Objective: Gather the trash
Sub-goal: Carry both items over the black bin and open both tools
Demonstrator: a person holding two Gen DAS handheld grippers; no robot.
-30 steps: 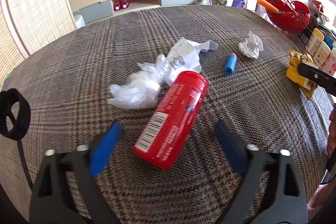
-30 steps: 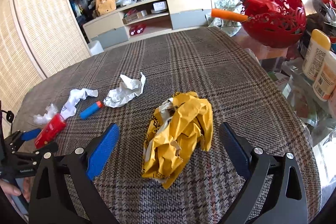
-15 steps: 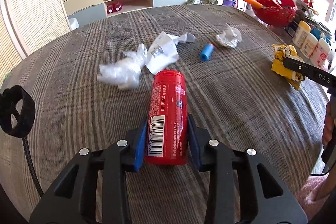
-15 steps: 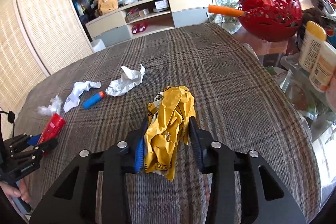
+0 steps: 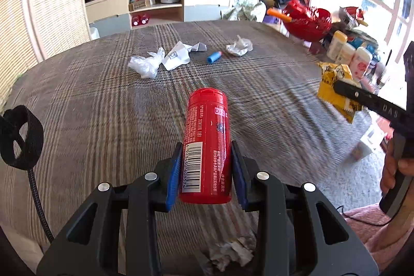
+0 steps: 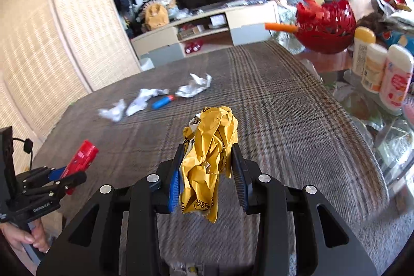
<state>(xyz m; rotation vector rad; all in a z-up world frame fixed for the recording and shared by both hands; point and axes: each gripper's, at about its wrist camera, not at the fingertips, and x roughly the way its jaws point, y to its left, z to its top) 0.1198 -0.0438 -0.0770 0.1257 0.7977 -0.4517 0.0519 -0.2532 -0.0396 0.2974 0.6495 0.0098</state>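
My left gripper [image 5: 205, 167] is shut on a red canister [image 5: 207, 141] with a barcode and holds it above the plaid cloth. My right gripper [image 6: 208, 169] is shut on a crumpled yellow wrapper [image 6: 208, 157], also lifted. Each shows in the other view: the wrapper [image 5: 333, 87] at the right, the canister [image 6: 81, 157] at the left. On the cloth lie a clear plastic wad [image 5: 146, 63], a white paper [image 5: 178, 56], a blue tube [image 5: 213, 57] and a crumpled tissue [image 5: 239, 46].
The plaid-covered table [image 5: 103, 107] fills both views. A red basket [image 6: 324, 27] and several lotion bottles [image 6: 383, 74] stand on a glass side table at the right. Crumpled paper [image 5: 230, 252] lies below my left gripper. A wicker screen [image 6: 51, 30] stands at the left.
Both grippers closed from open, the left on the red canister and the right on the yellow wrapper, then lifted them off the cloth and drew back toward the near edge.
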